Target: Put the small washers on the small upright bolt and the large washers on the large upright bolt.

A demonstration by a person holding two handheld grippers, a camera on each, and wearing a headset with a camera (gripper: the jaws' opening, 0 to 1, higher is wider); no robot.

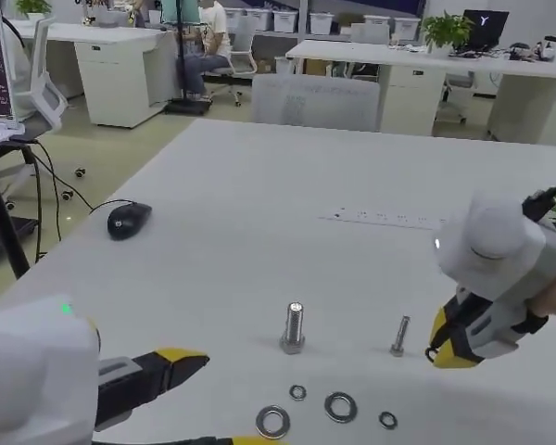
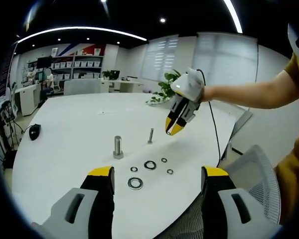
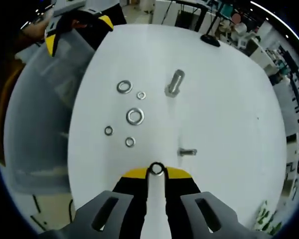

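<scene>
The large bolt (image 1: 294, 327) and the thinner small bolt (image 1: 400, 336) stand upright on the white table (image 1: 259, 232). Several loose washers lie in front of them, among them a large washer (image 1: 340, 406), another large one (image 1: 272, 421) and a small washer (image 1: 297, 392). My right gripper (image 3: 156, 173) is shut on a small washer (image 3: 156, 169). It hovers just right of the small bolt (image 3: 188, 152) and a little above the table. My left gripper (image 2: 158, 172) is open with nothing between its jaws, held near the table's front edge and facing the washers (image 2: 150, 165).
A black mouse (image 1: 128, 220) lies at the far left of the table. A grey mesh chair (image 2: 249, 169) stands by the table's near edge. A flush socket strip (image 1: 380, 219) runs across the tabletop behind the bolts.
</scene>
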